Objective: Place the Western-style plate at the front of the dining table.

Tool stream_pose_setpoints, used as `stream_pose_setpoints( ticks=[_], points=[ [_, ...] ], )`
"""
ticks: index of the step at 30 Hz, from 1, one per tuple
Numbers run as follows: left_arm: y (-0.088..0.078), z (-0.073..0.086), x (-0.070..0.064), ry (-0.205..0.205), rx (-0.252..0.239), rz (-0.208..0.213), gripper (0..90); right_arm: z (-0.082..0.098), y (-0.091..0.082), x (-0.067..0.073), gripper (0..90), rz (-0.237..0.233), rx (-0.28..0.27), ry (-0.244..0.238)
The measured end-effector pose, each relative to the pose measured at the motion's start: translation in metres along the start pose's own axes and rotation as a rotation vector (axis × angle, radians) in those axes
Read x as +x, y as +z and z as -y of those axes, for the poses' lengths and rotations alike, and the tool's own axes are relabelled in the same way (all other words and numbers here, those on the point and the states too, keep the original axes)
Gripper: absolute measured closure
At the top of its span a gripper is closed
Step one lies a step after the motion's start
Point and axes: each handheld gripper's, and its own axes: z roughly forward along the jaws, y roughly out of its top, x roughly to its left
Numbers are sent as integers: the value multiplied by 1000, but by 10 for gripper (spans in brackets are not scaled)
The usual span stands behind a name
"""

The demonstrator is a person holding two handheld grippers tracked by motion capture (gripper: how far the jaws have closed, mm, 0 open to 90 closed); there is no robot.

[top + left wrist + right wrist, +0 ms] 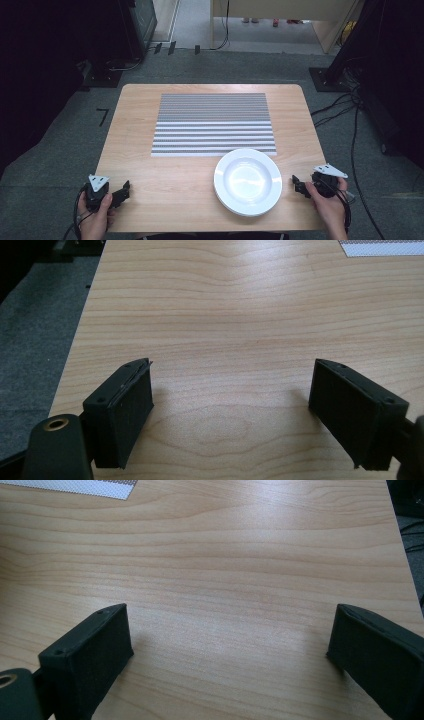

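While both grippers rest at the near corners of the light wooden table (pixel 150 170), nothing is held. The left gripper (pixel 125 189) is seen with its jaws spread wide over bare wood in the left gripper view (pixel 230 405), and the right gripper (pixel 296 183) likewise stands wide apart and empty in the right gripper view (pixel 230 650). The round white ceramic plate (pixel 247 181), nearest to the right gripper and just beside it, lies on the table close to the near edge, its far rim touching or slightly overlapping the grey-and-white striped woven placemat (pixel 214 123).

If the plate is to be taken up, several risks can be judged from here. A glazed, sloping rim is likely to be slippery between flat black pads, so a shallow pinch could let the plate be dropped or tipped. Because the plate sits low and flat, a jaw may be driven into the tabletop before it can be slid beneath the rim, and the plate could be pushed along rather than gripped. Should it be shoved towards the near edge, it might be sent off the table. The placemat could also be dragged or rucked if the plate is slid across it.
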Motion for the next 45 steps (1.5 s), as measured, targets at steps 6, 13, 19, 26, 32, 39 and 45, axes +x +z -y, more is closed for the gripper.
stream_pose_setpoints(
  ticks=[6,13,19,26,32,39,45],
  points=[
    [0,0,0,1,0,2,178,0,0,0,31,0,0,1],
    [-1,-1,0,6,9,6,178,-1,1,1,21,3,3,4],
    [-2,-2,-5,14,20,11,180,-1,1,1,16,5,4,5],
    [-5,-6,-20,28,-4,32,180,-2,3,1,0,6,10,5],
    [-8,-13,-34,30,-22,54,179,-2,3,1,0,2,10,1],
    [-12,-25,-53,47,-41,87,180,-2,3,1,0,5,10,5],
    [-14,-35,-75,69,-54,121,179,-2,3,1,0,4,10,4]
  ],
)
